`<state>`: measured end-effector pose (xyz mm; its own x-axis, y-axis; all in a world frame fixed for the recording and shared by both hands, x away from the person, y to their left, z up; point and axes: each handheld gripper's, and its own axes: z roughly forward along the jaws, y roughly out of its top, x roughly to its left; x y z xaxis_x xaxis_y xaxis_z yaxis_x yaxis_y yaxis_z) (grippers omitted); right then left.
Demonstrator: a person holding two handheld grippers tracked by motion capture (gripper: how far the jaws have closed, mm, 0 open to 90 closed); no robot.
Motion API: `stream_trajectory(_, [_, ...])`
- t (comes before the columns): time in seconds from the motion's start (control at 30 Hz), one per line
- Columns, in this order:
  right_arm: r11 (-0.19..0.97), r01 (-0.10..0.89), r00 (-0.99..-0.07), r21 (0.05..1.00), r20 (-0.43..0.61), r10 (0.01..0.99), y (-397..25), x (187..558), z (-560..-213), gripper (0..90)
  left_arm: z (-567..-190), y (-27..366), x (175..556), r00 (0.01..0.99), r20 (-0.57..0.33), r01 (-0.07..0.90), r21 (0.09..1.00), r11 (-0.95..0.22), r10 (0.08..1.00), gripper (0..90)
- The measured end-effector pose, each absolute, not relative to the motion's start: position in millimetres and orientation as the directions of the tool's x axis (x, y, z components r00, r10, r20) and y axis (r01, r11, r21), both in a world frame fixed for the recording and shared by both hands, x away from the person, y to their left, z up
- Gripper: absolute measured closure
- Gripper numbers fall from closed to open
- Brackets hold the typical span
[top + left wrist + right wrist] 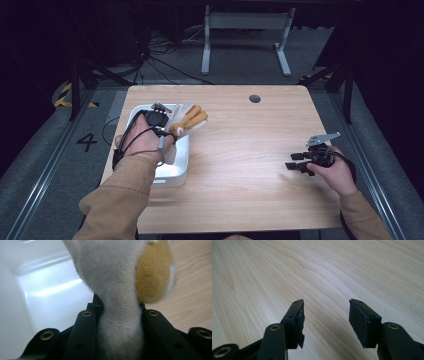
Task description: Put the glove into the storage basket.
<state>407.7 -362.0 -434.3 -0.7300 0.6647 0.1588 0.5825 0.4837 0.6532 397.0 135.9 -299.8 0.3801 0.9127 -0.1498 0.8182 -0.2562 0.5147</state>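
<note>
A cream and tan plush toy [186,120] hangs over the right rim of a white bin [175,170] at the table's left side. My left gripper [167,129] is shut on it. In the left gripper view the toy's cream body [117,315] is squeezed between the two black jaws, with a tan patch [152,277] to its right and the bin's inside [50,302] to its left. My right gripper [295,166] rests low over the table's right side, open, pointing left. The right gripper view has its gripper [325,312] standing apart over bare wood with nothing between the jaws.
The wooden table [240,165] has a dark round hole [255,98] near its far edge. Beyond the table stand a grey desk frame [245,35] and loose cables [160,55] on the floor. Yellow-black tape [65,95] marks the floor at left.
</note>
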Motion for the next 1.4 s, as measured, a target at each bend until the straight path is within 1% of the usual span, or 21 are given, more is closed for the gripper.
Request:
stream_trajectory(0.17, [0.487, 0.573, -0.738, 0.659, 0.155, 0.657, -359, 412, -432, 46.9, -303, 149, 397, 0.343, -0.159, 0.828, 0.517, -0.218, 0.926, 74.0])
stream_trajectory(0.2, [0.486, 0.569, -0.74, 0.663, 0.156, 0.654, -357, 414, -432, 46.7, -305, 154, 397, 0.321, -0.163, 0.834, 0.515, -0.197, 0.933, 74.0])
stream_trajectory(0.37, [0.486, 0.565, -0.742, 0.667, 0.154, 0.653, -355, 418, -431, 46.6, -311, 161, 399, 0.277, -0.164, 0.845, 0.511, -0.158, 0.947, 73.8])
stream_trajectory(0.53, [0.486, 0.565, -0.742, 0.667, 0.153, 0.653, -354, 419, -431, 46.5, -318, 161, 406, 0.253, -0.185, 0.854, 0.503, -0.13, 0.95, 73.8])
stream_trajectory(0.8, [0.481, 0.568, -0.739, 0.667, 0.157, 0.655, -357, 419, -431, 46.5, -336, 159, 415, 0.222, -0.198, 0.872, 0.477, -0.104, 0.955, 73.7])
stream_trajectory(0.9, [0.481, 0.569, -0.739, 0.667, 0.159, 0.654, -357, 419, -432, 46.4, -343, 159, 417, 0.21, -0.191, 0.873, 0.478, -0.096, 0.959, 73.6])
stream_trajectory(1.07, [0.485, 0.57, -0.741, 0.663, 0.159, 0.653, -355, 418, -433, 46.2, -357, 164, 420, 0.177, -0.224, 0.882, 0.469, -0.053, 0.958, 73.5])
stream_trajectory(1.17, [0.484, 0.574, -0.739, 0.661, 0.163, 0.654, -355, 418, -434, 46.0, -363, 165, 421, 0.17, -0.206, 0.884, 0.463, -0.057, 0.964, 73.4])
stream_trajectory(1.3, [0.489, 0.573, -0.742, 0.658, 0.162, 0.651, -355, 418, -435, 46.0, -369, 166, 424, 0.156, -0.231, 0.888, 0.459, -0.034, 0.96, 73.3])
stream_trajectory(1.4, [0.49, 0.571, -0.743, 0.659, 0.161, 0.649, -354, 418, -435, 45.8, -373, 166, 426, 0.146, -0.221, 0.891, 0.453, -0.031, 0.964, 73.2])
